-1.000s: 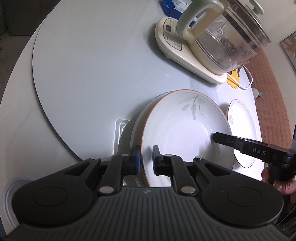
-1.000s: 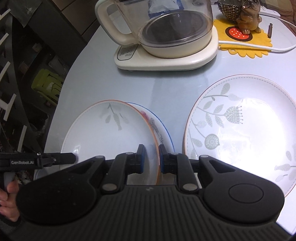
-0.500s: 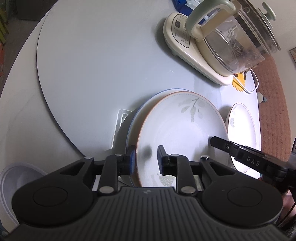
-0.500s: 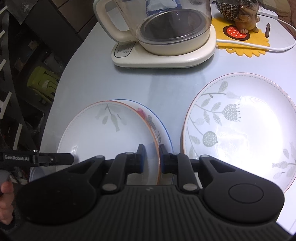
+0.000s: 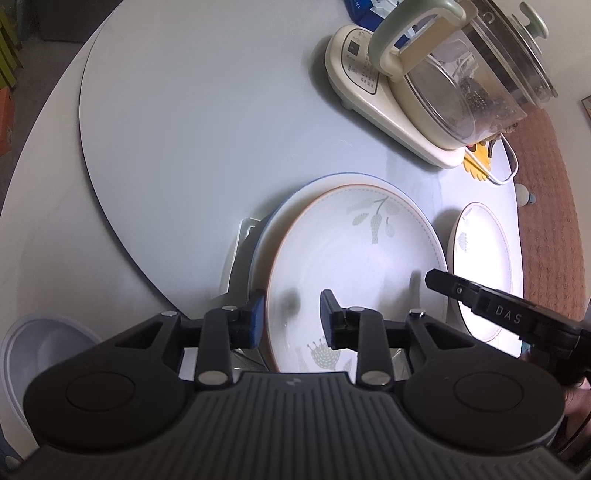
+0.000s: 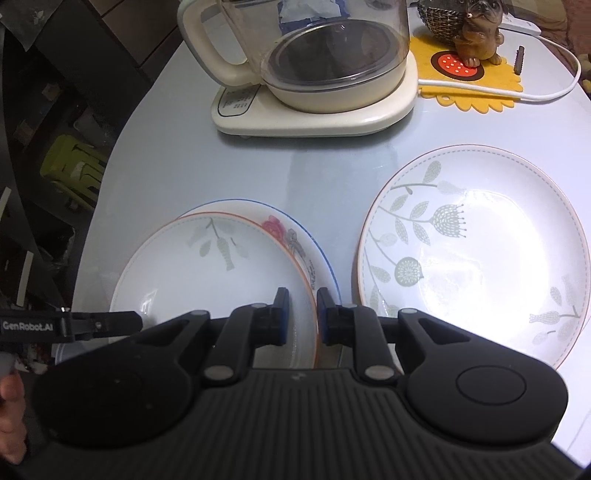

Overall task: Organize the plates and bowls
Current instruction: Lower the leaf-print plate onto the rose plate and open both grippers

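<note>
An orange-rimmed plate with grey leaf prints (image 5: 354, 273) (image 6: 207, 273) lies on a blue-rimmed flowered plate (image 5: 280, 218) (image 6: 291, 236). My left gripper (image 5: 291, 319) is open, its fingers astride the orange-rimmed plate's near edge. My right gripper (image 6: 299, 315) has its fingers close together on either side of that plate's opposite rim; it looks shut on the rim. A larger orange-rimmed leaf plate (image 6: 476, 251) (image 5: 484, 269) lies flat to the right. A white bowl (image 5: 33, 347) sits at the lower left in the left wrist view.
A cream electric kettle with a glass pot (image 6: 314, 66) (image 5: 436, 85) stands behind the plates. A yellow mat (image 6: 472, 85) carries a dog figurine (image 6: 476, 33) and a white cable (image 6: 546, 92). The grey turntable (image 5: 192, 122) lies on the white table.
My left gripper has opened wider and the orange-rimmed plate has settled lower onto the blue-rimmed plate. My right gripper stays on the plate's rim.
</note>
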Demonstrator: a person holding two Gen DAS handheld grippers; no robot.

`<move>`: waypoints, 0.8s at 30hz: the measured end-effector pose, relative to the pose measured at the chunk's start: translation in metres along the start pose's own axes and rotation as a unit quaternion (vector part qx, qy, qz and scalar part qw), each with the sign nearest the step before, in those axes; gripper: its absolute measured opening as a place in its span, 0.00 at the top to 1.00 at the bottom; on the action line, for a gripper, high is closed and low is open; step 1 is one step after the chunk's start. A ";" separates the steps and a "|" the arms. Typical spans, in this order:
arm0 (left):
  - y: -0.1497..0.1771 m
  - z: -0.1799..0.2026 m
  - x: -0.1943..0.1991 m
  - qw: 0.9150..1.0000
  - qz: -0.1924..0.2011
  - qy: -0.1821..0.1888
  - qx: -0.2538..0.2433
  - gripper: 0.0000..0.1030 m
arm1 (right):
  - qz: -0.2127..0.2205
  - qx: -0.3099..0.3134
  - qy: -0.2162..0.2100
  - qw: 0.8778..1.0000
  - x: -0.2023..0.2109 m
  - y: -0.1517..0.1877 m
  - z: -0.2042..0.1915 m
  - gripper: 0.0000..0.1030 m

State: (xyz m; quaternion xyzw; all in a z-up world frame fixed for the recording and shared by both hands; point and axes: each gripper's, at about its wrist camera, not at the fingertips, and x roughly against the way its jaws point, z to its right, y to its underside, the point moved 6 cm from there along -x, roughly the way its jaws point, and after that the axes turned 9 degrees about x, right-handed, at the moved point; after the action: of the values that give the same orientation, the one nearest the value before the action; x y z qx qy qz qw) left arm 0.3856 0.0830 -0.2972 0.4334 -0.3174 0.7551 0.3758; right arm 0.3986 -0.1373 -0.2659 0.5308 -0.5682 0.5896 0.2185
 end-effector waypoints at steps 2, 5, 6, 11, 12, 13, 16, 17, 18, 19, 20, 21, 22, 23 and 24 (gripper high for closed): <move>0.003 0.000 0.001 1.000 0.001 0.000 0.000 0.67 | 0.000 -0.003 0.005 1.000 0.001 0.000 0.000 0.81; 0.006 -0.003 0.004 1.000 0.006 0.004 0.006 0.66 | 0.000 -0.010 0.012 1.000 0.004 0.002 0.001 0.81; 0.007 -0.004 0.006 1.000 0.007 0.005 0.007 0.66 | 0.002 -0.009 0.016 1.000 0.005 0.002 0.000 0.81; 0.008 -0.007 0.018 1.000 0.021 0.005 -0.002 0.63 | 0.006 -0.015 0.034 0.999 0.013 0.005 0.000 0.81; 0.008 -0.007 0.020 1.000 0.024 0.004 -0.001 0.63 | 0.007 -0.015 0.038 0.999 0.015 0.006 -0.001 0.81; 0.009 -0.008 0.023 1.000 0.027 0.005 0.000 0.63 | 0.011 -0.016 0.041 0.999 0.019 0.006 -0.001 0.81; 0.011 -0.010 0.031 0.999 0.036 0.005 -0.001 0.63 | 0.022 -0.020 0.048 0.998 0.031 0.006 -0.004 0.81; 0.011 -0.011 0.034 0.999 0.038 0.007 -0.001 0.63 | 0.026 -0.021 0.049 0.998 0.035 0.006 -0.005 0.81; 0.011 -0.011 0.038 0.999 0.042 0.008 -0.003 0.63 | 0.031 -0.022 0.050 0.998 0.039 0.006 -0.007 0.81; 0.012 -0.011 0.041 0.999 0.046 0.009 -0.006 0.63 | 0.035 -0.022 0.051 0.998 0.043 0.005 -0.008 0.81; 0.013 -0.009 0.046 0.999 0.050 0.012 -0.013 0.63 | 0.039 -0.021 0.052 0.998 0.049 0.005 -0.011 0.81; 0.013 -0.008 0.051 0.998 0.056 0.014 -0.020 0.63 | 0.044 -0.019 0.053 0.997 0.054 0.005 -0.014 0.81; 0.014 -0.006 0.056 0.998 0.062 0.014 -0.026 0.63 | 0.048 -0.018 0.054 0.997 0.059 0.005 -0.017 0.81; 0.016 -0.003 0.063 0.997 0.069 0.016 -0.035 0.63 | 0.053 -0.017 0.056 0.997 0.064 0.005 -0.020 0.81; 0.018 0.000 0.070 0.996 0.075 0.019 -0.046 0.63 | 0.057 -0.017 0.056 0.997 0.070 0.006 -0.023 0.81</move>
State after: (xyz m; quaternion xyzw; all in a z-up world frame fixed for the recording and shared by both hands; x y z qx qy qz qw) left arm 0.3463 0.0941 -0.2379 0.3765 -0.3764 0.7737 0.3434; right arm 0.3611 -0.1419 -0.2024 0.4597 -0.5946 0.6201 0.2250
